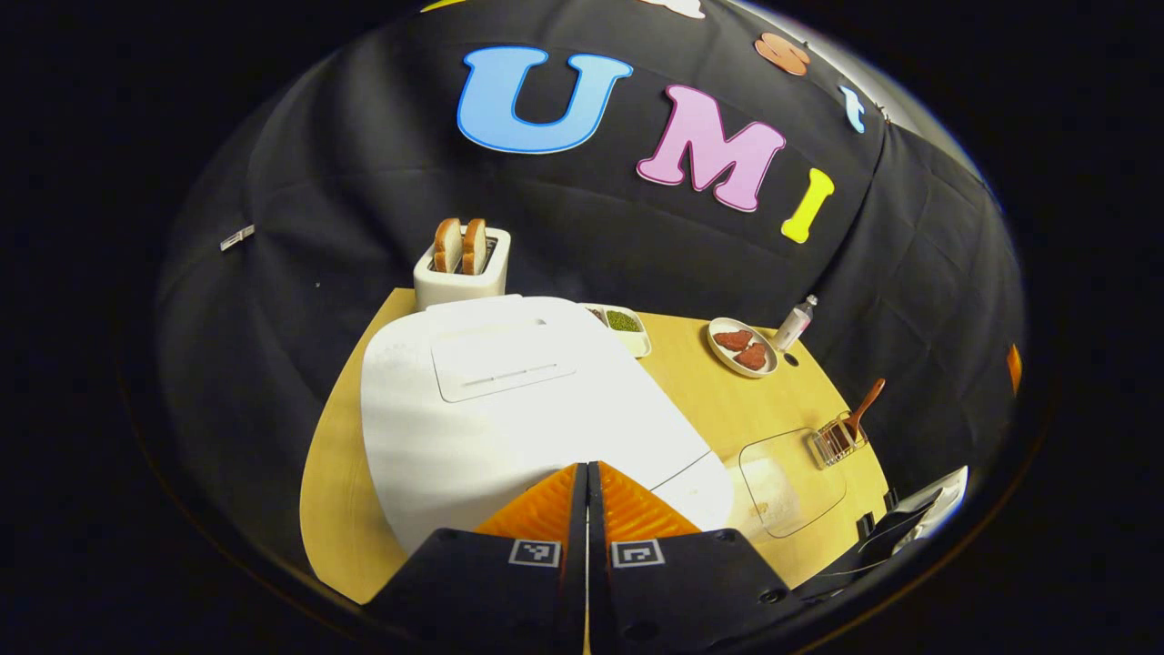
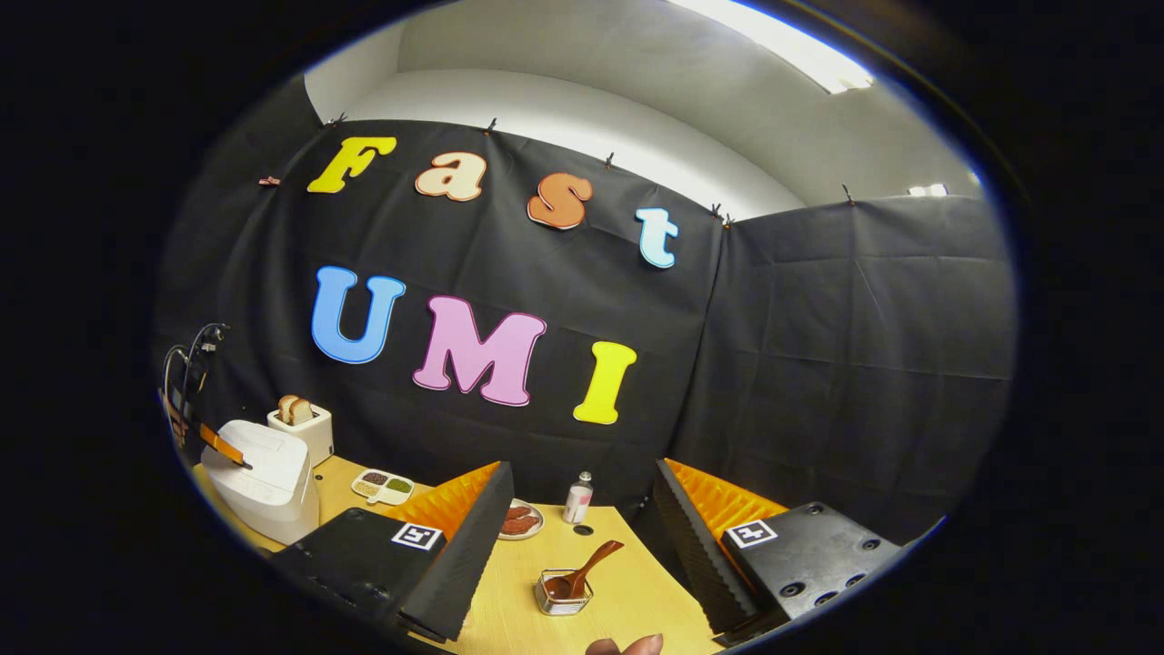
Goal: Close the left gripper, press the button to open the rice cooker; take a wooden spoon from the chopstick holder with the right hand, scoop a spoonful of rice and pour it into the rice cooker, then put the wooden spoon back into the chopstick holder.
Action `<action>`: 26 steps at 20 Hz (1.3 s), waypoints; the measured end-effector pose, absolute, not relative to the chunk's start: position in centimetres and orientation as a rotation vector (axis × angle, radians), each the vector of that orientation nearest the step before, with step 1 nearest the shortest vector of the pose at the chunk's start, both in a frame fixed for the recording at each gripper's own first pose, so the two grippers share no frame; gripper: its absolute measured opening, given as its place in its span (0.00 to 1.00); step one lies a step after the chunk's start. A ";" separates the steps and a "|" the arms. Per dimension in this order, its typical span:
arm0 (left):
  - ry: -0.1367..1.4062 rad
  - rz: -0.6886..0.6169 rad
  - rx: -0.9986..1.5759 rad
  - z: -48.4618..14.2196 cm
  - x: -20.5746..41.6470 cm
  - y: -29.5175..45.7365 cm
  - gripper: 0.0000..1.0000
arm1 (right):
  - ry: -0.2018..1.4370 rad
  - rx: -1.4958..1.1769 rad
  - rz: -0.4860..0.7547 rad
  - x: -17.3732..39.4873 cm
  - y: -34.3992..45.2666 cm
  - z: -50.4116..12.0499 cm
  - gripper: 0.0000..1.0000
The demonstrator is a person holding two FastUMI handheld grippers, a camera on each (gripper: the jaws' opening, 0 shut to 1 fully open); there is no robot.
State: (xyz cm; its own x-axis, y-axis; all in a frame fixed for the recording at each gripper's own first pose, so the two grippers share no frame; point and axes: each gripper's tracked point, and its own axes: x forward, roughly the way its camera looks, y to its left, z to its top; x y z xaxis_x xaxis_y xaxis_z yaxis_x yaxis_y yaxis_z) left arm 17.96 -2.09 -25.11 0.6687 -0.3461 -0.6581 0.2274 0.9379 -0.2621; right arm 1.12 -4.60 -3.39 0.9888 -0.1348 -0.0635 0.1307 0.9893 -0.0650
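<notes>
Left gripper: its two fingers are pressed together with nothing between them. It is held just over the front edge of the rice cooker.
Right gripper: its fingers are spread wide and nothing is held. It is held above the table, pointed toward the chopstick holder.
Rice cooker: it is seen on the left part of the table, and its lid is down. The button cannot be made out; it may be hidden under the fingers.
Wooden spoon: it is seen standing in the chopstick holder, leaning, with its handle up.
Rice: a clear tray with something pale in it is seen beside the cooker, next to the holder. It is likely the rice, but this cannot be told for sure.
Other things: a toaster with bread is seen behind the cooker, and a plate and a small bottle are set farther back.
Step in hand: the button is judged to be the job now, since the lid is not yet open.
Next move: a firm push down on the button is called for. After that, the spoon handle is to be gripped by the right gripper.
</notes>
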 end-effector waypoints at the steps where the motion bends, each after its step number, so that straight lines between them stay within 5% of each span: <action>1: 0.791 -0.326 -0.164 -25.4 17.5 -2.3 0.06 | 0.071 -0.062 -0.140 1.0 -4.9 -3.6 0.97; 11: 0.796 -0.322 -0.249 -25.2 18.0 -2.1 0.07 | 0.087 -0.058 -0.171 -0.5 -6.3 -4.4 0.97; 21: 0.086 -0.163 -0.122 -7.1 19.9 1.9 0.11 | 0.085 -0.032 -0.217 -2.3 -8.6 -4.2 0.97; 22: 0.047 -0.141 -0.115 -6.4 18.8 2.1 0.18 | 0.087 -0.030 -0.212 -2.4 -8.7 -4.4 0.97; 25: -0.005 -0.088 -0.079 -5.0 16.3 1.7 0.96 | 0.106 -0.017 -0.186 -2.3 -9.0 -5.5 0.97; 26: 0.000 -0.068 -0.079 -4.8 15.4 1.5 0.95 | 0.120 -0.007 -0.167 -1.8 -9.2 -6.2 0.97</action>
